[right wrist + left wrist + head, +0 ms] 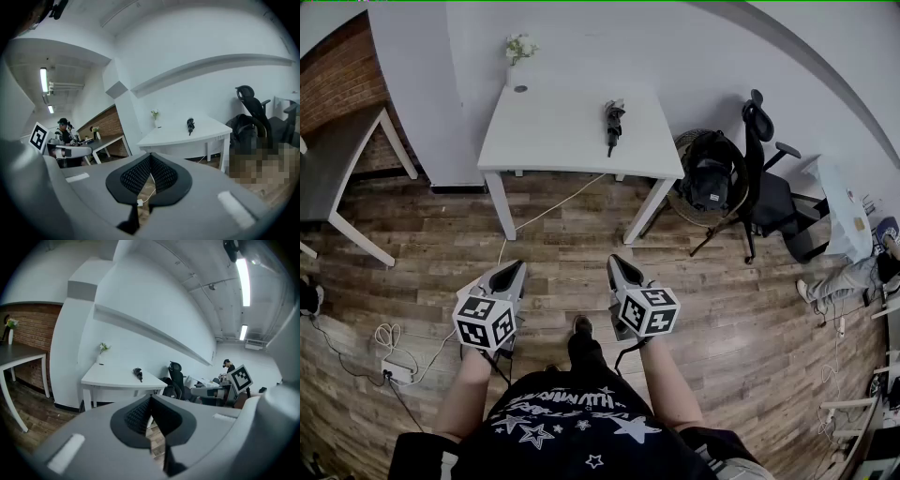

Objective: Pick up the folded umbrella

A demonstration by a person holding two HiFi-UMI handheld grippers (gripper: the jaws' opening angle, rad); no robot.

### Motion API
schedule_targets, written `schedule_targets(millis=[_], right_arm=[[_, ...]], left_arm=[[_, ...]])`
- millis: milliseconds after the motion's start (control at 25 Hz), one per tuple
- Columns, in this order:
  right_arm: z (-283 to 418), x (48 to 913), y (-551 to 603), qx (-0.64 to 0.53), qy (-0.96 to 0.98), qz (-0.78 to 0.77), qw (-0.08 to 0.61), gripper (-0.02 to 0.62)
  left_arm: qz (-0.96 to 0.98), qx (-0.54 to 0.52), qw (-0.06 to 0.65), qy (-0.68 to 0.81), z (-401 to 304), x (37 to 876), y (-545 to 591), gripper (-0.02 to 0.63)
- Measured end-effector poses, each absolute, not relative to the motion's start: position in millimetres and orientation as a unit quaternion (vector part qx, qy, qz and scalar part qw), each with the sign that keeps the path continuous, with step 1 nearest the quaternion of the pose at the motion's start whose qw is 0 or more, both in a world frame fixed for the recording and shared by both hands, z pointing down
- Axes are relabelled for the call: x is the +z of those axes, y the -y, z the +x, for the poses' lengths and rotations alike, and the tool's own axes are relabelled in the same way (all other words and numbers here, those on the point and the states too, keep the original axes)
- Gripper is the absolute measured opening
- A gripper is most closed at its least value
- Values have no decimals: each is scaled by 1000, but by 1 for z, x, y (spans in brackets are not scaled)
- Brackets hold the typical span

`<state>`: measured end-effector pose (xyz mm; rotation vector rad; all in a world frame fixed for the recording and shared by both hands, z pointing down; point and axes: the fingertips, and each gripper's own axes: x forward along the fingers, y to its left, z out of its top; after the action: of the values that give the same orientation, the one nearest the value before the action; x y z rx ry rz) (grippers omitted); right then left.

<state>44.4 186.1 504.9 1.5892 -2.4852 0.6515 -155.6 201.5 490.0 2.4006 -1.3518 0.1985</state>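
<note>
vase (517, 77) at the 11 o'clock corner of the white surface (553, 136), white flowers (521, 45) in it | folded umbrella (612, 122) lies on the surface toward 1 o'clock, untouched | left tongs (517, 269) together, empty, above the wooden floor (562, 244), aimed at 12 o'clock | right tongs (617, 262) together, empty, at 3 o'clock of the left, well apart from the umbrella

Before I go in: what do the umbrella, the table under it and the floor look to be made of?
Folded umbrella: black, dull, no shine, so likely fabric; too small to tell the handle. Table: plain smooth white top and legs, probably painted or laminated board. Floor: brown grained planks, either wood or wood-look laminate.
</note>
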Motion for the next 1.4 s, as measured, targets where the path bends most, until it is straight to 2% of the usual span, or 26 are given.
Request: schedule_targets(millis=[640, 1000, 1400], right_arm=[[53, 503, -216, 210, 813, 539, 69, 17], [42, 504, -220, 204, 826, 522, 59, 17], [42, 513, -166, 200, 831, 516, 62, 17]], left_arm=[[857, 66, 196, 473, -151, 491, -223, 3], [846, 64, 212, 485, -172, 501, -226, 3], [829, 62, 230, 506, -178, 515, -192, 3]])
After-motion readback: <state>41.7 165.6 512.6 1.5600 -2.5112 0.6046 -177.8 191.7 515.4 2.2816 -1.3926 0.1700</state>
